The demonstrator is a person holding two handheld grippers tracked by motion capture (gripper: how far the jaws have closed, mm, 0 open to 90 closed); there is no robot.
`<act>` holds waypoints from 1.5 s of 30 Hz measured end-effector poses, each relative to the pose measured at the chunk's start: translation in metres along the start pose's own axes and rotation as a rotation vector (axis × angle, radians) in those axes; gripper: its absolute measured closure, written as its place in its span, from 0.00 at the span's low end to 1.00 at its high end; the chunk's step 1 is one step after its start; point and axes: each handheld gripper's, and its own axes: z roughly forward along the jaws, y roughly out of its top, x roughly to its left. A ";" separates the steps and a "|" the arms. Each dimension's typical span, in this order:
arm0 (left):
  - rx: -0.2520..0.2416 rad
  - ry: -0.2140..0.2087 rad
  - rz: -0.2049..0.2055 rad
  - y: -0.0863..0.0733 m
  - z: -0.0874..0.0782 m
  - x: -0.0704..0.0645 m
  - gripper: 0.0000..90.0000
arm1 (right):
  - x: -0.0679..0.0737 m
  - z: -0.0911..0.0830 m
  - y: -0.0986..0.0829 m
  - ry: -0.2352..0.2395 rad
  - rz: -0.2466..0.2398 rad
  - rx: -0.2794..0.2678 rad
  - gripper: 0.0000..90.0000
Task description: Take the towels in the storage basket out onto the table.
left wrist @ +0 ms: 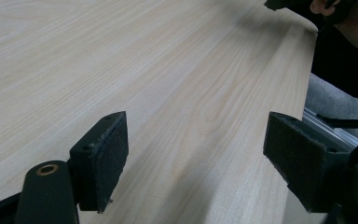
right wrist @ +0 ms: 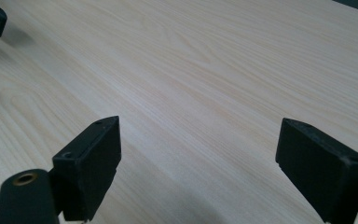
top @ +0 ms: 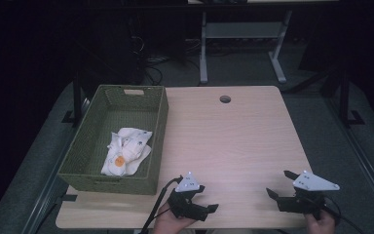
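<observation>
From above, the left tool point(top: 205, 198) and the right tool point(top: 278, 183) sit low at the near edge of the wooden counter point(top: 233, 141), each with its jaws spread apart and nothing between them, while the green woven basket point(top: 156, 122) at the counter's left side holds a crumpled white cloth point(top: 126, 151) with an orange spot, well apart from both. Looking along the left tool point(left wrist: 196, 149), its pads stand wide over bare wood, touching nothing. The right tool point(right wrist: 198, 154) is likewise wide open above the plain counter.
</observation>
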 end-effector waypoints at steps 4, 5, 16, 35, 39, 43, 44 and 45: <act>0.008 -0.006 -0.010 0.001 0.004 0.003 0.24 | 0.001 0.000 0.000 0.004 -0.002 -0.001 0.15; 0.011 -0.006 -0.005 0.002 0.004 0.004 0.24 | 0.001 0.000 0.000 0.003 -0.002 -0.001 0.15; 0.026 -0.022 0.002 0.022 0.011 0.012 0.23 | 0.003 -0.002 -0.001 -0.003 0.011 -0.009 0.15; 0.046 -0.003 -0.033 0.069 0.023 0.025 0.22 | 0.001 -0.005 -0.001 -0.003 0.005 -0.035 0.15; 0.036 -0.010 -0.042 0.077 0.020 0.028 0.22 | 0.003 -0.006 -0.001 0.001 0.006 -0.028 0.15; 0.031 -0.035 -0.055 0.083 0.015 0.031 0.22 | 0.003 -0.005 -0.001 0.003 0.006 -0.030 0.15; 0.025 -0.036 -0.058 0.085 0.013 0.031 0.22 | 0.003 -0.005 -0.001 0.002 0.007 -0.027 0.15; 0.027 -0.034 -0.059 0.086 0.012 0.031 0.22 | 0.002 -0.005 -0.001 0.002 0.004 -0.026 0.15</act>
